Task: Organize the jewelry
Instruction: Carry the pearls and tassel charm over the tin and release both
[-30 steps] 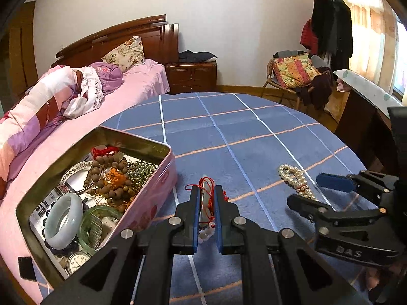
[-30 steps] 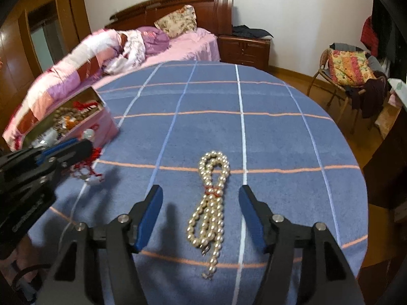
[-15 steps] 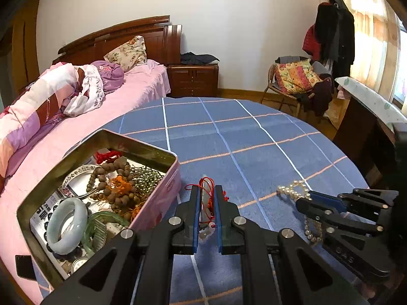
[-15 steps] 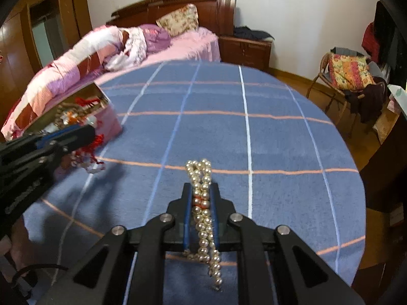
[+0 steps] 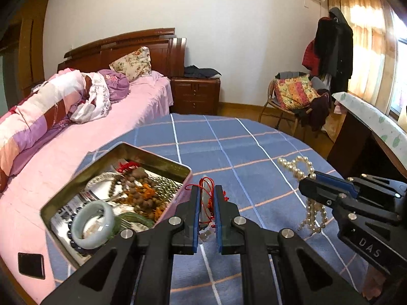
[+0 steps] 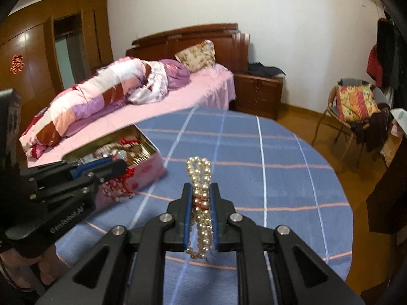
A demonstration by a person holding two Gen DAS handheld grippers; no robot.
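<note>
Gripping tight, the left tool [image 5: 205, 198] has its blue pads clamped together on a red-corded pendant [image 5: 206, 203], the cord loops poking up between the fingers and a pale charm dangling below, clear of the blue checked desk [image 5: 241, 147]. Just to its left sits the open pink tin [image 5: 162, 164], crammed with jewelry: a pale jade bangle [image 5: 92, 225] near the front, brown wooden beads [image 5: 138, 188] heaped in the middle, a red tassel at the far end. The tool is beside the tin's near corner, not over it.

Over on the other side, the right tool [image 6: 201, 200] is pinched shut on the pearl necklace [image 6: 199, 171], right at its red-thread binding; a loop of pearls stands up beyond the fingertips and the strands trail down between the pads. From the left camera, those pearls hang off the desk surface, dangling under the right tool's tip.

Beyond the desk: a bed [image 5: 142, 101] with pink sheet, a wooden nightstand [image 5: 195, 94], and a chair [image 5: 292, 96] piled with cushions.
</note>
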